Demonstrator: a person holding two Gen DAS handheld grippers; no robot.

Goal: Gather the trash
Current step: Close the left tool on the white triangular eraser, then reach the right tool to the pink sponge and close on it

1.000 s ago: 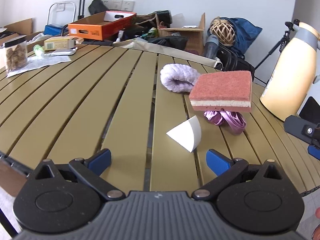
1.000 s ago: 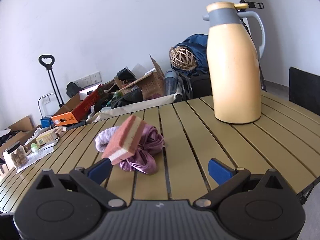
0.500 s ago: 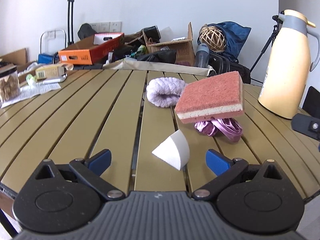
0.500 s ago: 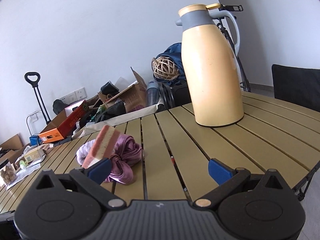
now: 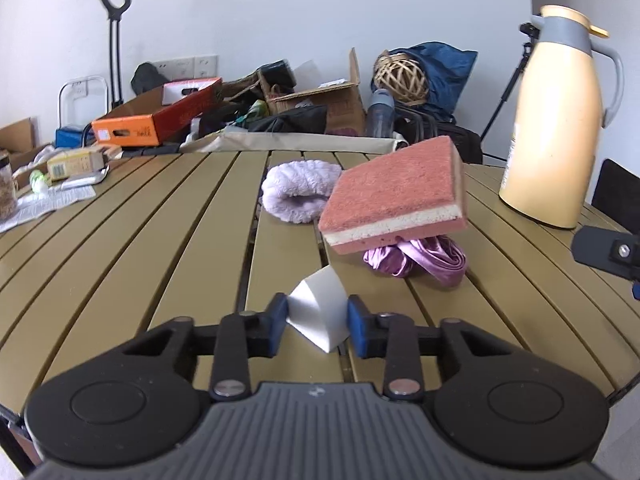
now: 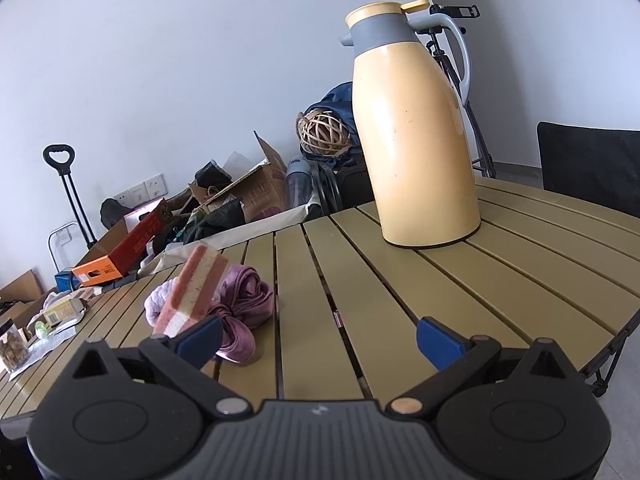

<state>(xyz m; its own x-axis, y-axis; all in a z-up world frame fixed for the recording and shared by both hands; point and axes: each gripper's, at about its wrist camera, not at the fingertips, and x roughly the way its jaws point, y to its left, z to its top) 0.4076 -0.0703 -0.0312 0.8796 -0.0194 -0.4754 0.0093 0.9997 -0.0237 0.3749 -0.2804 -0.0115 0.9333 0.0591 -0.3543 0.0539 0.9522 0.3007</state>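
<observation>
A small white folded paper piece [image 5: 320, 316] lies on the slatted olive table [image 5: 120, 260]. My left gripper [image 5: 318, 322] is closing on it, and both blue pads press its sides. Just beyond, a pink sponge [image 5: 394, 196] rests tilted on a purple satin cloth [image 5: 424, 262], with a lilac fluffy cloth [image 5: 298, 190] behind it. In the right wrist view my right gripper [image 6: 320, 340] stands open over bare slats with nothing between its fingers. The sponge [image 6: 192, 292] and the purple cloth [image 6: 248, 300] lie just past its left finger.
A tall cream flask [image 5: 556, 132] stands at the table's right side [image 6: 416, 132]. A jar, a small box and a wrapper [image 5: 72, 168] sit at the far left edge. Boxes and bags are piled behind the table. A black chair [image 6: 592, 168] stands at right.
My left gripper moved a little toward the white paper piece and its jaws went from wide open to shut on it. The right gripper's view tilted up slightly; its jaws stayed open.
</observation>
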